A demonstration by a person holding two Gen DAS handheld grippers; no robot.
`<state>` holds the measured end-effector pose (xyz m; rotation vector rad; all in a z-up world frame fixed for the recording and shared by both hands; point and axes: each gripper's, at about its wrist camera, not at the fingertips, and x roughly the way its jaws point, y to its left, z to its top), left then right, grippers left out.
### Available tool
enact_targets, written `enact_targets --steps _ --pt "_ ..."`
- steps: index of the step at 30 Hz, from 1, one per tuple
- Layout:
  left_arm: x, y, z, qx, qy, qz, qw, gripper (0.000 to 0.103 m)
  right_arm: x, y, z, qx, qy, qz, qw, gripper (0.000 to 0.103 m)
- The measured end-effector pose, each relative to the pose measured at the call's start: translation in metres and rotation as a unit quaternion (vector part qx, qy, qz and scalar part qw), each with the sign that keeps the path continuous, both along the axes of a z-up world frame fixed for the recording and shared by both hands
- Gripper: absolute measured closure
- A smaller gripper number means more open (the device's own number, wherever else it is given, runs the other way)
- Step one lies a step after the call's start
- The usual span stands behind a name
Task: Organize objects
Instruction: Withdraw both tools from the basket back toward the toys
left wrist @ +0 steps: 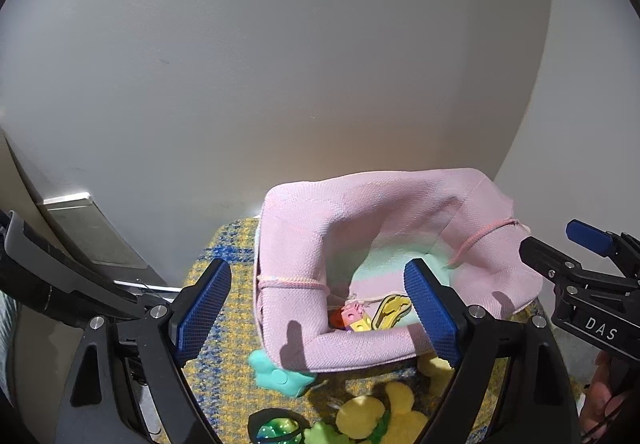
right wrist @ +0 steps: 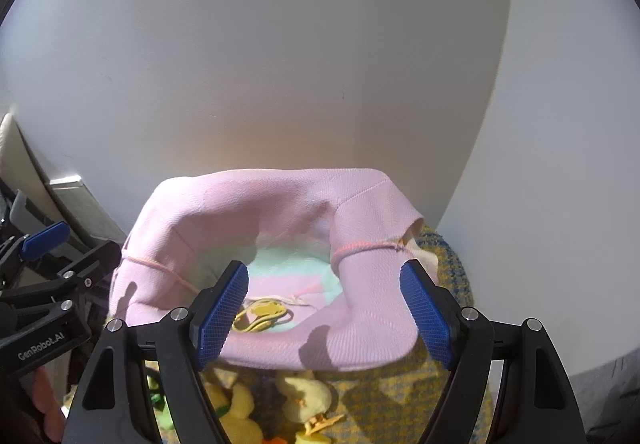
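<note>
A soft pink fabric basket (left wrist: 360,219) with a mint lining stands on a yellow and blue woven cloth (left wrist: 236,308) against a white wall. Inside it lie a pink and yellow toy block (left wrist: 354,318) and a yellow clip (left wrist: 390,310). My left gripper (left wrist: 318,308) is open, its fingers either side of the basket's near left corner. My right gripper (right wrist: 332,314) is open over the basket's (right wrist: 280,195) near rim, with the yellow clip (right wrist: 262,314) by its left finger. Yellow plush toys (left wrist: 376,412) lie in front of the basket.
A mint star-shaped toy (left wrist: 280,374) lies by the basket's front left corner. A green shiny item in a black ring (left wrist: 276,428) sits at the near edge. A yellow plush duck (right wrist: 306,394) and a small orange clip (right wrist: 324,422) lie near. A grey ledge (left wrist: 80,228) is left.
</note>
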<state>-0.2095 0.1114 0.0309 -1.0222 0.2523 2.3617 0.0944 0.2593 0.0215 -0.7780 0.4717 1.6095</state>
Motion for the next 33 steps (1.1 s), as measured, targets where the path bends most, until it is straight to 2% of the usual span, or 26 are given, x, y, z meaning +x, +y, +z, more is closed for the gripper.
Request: enact_targets --steps 10,15,18,24,33 --pt "0.034 -0.032 0.001 0.007 0.016 0.016 0.9997 0.010 0.003 -0.046 0.000 0.024 -0.002 0.000 1.000 0.022" --pt "0.050 -0.042 -0.012 0.006 0.011 0.024 0.9996 0.010 0.012 -0.067 -0.007 0.022 0.001 -0.007 1.000 0.020" --pt "0.060 -0.045 -0.020 0.000 0.011 0.027 0.9996 0.009 0.013 -0.078 -0.012 0.023 -0.005 -0.011 1.000 0.015" --pt "0.075 -0.053 -0.033 -0.004 0.007 0.031 0.9995 0.003 0.016 -0.092 -0.020 0.019 -0.007 -0.019 1.000 0.012" --pt "0.090 -0.068 -0.061 -0.018 0.000 0.047 0.9987 0.001 0.022 -0.112 -0.050 -0.007 -0.009 -0.026 1.000 0.012"
